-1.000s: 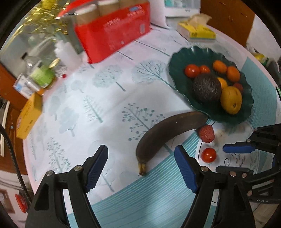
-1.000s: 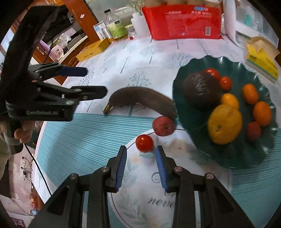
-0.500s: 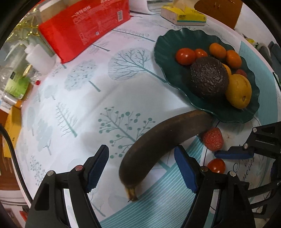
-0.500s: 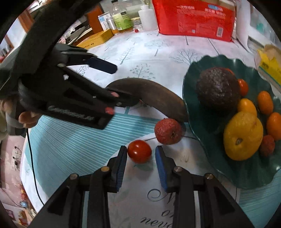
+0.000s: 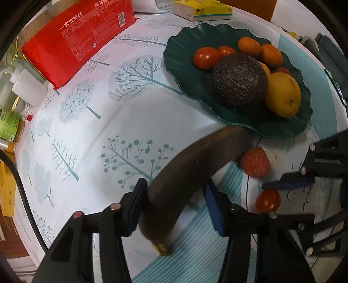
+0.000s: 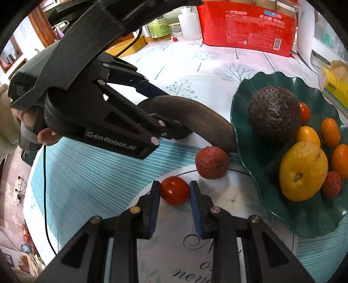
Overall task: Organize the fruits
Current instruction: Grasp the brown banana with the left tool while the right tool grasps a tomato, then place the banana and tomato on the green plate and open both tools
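Note:
A dark brown banana point(image 5: 195, 167) lies on the tablecloth, its far end against the green plate point(image 5: 187, 71). My left gripper point(image 5: 174, 206) is open, its blue pads on either side of the banana's stem end. A cherry tomato point(image 6: 175, 190) sits between the pads of my right gripper point(image 6: 175, 196), which is open and close around it. A red lychee point(image 6: 212, 162) lies just beyond it. The plate point(image 6: 243, 156) holds an avocado point(image 6: 274, 113), a yellow fruit point(image 6: 303, 173), several small oranges and tomatoes.
A red package point(image 5: 76, 41) stands at the back, with a white bottle point(image 5: 28, 89) and jars at the left. A yellow tissue box point(image 5: 202, 9) lies behind the plate. The left gripper's body point(image 6: 91, 104) fills the left of the right wrist view.
My left gripper has moved forward over the banana's stem end and its jaws have narrowed. My right gripper has moved forward so the tomato is between its pads.

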Demonstrator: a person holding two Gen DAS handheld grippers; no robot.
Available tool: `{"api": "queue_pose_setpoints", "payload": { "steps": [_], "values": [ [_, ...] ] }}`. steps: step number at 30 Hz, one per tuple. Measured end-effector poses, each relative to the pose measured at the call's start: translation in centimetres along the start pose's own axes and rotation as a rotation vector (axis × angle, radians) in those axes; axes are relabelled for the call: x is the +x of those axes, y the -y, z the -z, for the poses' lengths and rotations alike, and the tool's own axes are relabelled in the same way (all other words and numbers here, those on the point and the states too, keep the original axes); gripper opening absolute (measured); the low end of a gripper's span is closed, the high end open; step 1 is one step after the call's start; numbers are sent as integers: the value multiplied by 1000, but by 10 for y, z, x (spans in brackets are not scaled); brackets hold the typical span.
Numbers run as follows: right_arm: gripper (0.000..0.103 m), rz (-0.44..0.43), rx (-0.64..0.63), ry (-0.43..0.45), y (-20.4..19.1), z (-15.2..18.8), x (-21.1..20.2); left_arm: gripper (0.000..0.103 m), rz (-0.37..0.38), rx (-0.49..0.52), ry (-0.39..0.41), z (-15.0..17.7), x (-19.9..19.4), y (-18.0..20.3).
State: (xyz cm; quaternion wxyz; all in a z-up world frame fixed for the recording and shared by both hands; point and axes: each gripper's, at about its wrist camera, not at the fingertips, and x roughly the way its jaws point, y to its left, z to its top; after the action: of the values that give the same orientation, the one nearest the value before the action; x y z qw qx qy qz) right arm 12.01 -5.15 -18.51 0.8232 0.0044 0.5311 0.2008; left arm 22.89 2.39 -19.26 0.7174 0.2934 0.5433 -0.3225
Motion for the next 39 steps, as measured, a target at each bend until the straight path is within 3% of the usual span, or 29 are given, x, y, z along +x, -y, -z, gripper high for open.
{"api": "queue_pose_setpoints", "payload": {
  "steps": [5, 16, 26, 32, 39],
  "values": [
    [26, -7, 14, -2, 2, 1, -4, 33, -8, -32, -30, 16, -8, 10],
    [26, -24, 17, 6, 4, 6, -14, 30, 8, -267, -44, 57, -25, 18],
    [26, -24, 36, 56, 11, 10, -42, 30, 20, -422, 41, 104, -74, 45],
    [26, -6, 44, 96, 15, 13, -66, 30, 16, -467, 102, 91, -96, 54],
    [26, 54, 95, 173, 48, -1, -115, 30, -20, -459, 219, 43, -143, 37]
  ]
}}
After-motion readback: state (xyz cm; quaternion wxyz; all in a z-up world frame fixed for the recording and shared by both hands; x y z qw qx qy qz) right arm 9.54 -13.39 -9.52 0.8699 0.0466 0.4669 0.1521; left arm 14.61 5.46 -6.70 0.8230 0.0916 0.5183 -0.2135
